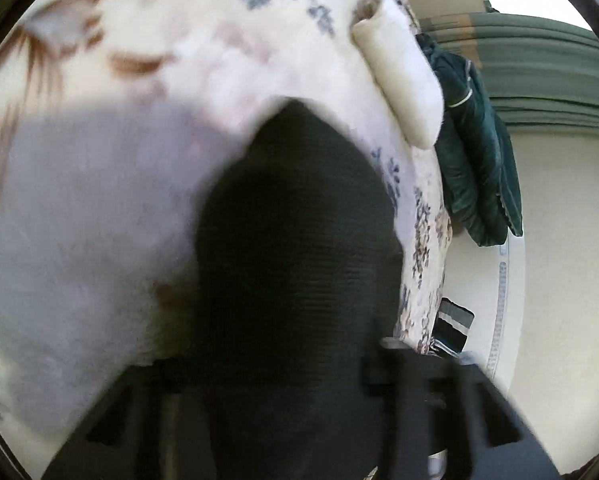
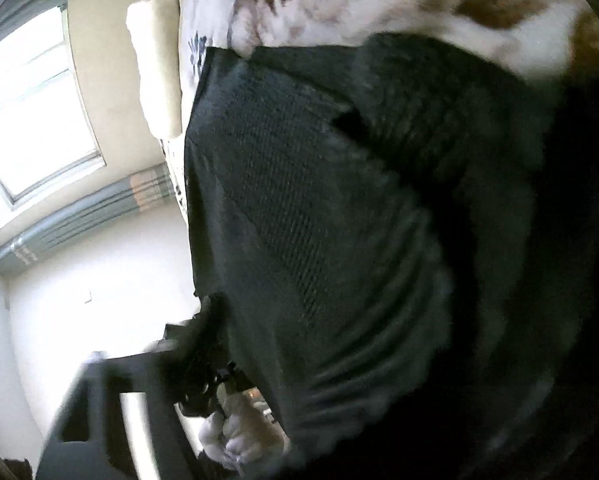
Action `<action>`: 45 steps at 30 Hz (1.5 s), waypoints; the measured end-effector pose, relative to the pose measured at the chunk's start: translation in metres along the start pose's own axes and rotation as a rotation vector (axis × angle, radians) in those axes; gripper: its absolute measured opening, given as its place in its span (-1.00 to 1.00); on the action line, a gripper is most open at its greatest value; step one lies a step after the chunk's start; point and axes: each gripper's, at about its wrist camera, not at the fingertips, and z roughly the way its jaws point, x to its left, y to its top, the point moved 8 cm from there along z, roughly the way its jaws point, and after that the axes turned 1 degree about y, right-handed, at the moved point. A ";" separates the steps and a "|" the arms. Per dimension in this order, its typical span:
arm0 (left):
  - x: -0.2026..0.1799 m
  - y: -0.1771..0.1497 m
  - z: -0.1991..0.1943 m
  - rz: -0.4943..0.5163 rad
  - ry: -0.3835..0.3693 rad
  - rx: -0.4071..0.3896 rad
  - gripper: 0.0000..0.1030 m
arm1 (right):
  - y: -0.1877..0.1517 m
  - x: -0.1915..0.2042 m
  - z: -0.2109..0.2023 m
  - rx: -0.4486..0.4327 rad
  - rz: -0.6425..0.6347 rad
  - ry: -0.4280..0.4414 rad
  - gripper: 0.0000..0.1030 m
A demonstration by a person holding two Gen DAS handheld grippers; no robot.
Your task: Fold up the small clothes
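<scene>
A black mesh garment lies on a fluffy white blanket and runs down over my left gripper, hiding its fingertips. Only blurred dark parts of that gripper's frame show to either side. In the right wrist view the same black garment fills most of the picture in stretched folds and drapes over my right gripper. One dark finger shows at the lower left and the other is hidden under the cloth. Whether either pair of pads presses the cloth cannot be seen.
The blanket has brown and blue flower prints. A cream roll lies near its edge, beside a dark green jacket. A striped cloth hangs below. A white-gloved hand shows under the garment. A bright window and a pale wall lie beyond.
</scene>
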 end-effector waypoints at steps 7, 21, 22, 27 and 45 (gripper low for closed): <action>-0.058 0.027 -0.013 0.110 0.021 0.008 -0.48 | -0.011 0.047 -0.013 -0.051 -0.047 -0.001 -0.50; -0.240 0.251 0.012 0.293 -0.050 -0.066 -0.48 | 0.112 0.272 -0.019 -0.209 -0.261 0.135 -0.50; -0.245 0.275 0.023 0.296 -0.053 -0.063 -0.48 | 0.132 0.289 -0.014 -0.226 -0.284 0.135 -0.51; -0.249 0.371 0.082 0.338 -0.027 -0.036 -0.47 | 0.212 0.331 0.025 -0.281 -0.347 0.114 -0.51; -0.185 0.428 0.125 0.284 0.219 0.028 0.08 | 0.308 0.291 0.086 -0.252 -0.327 -0.213 0.13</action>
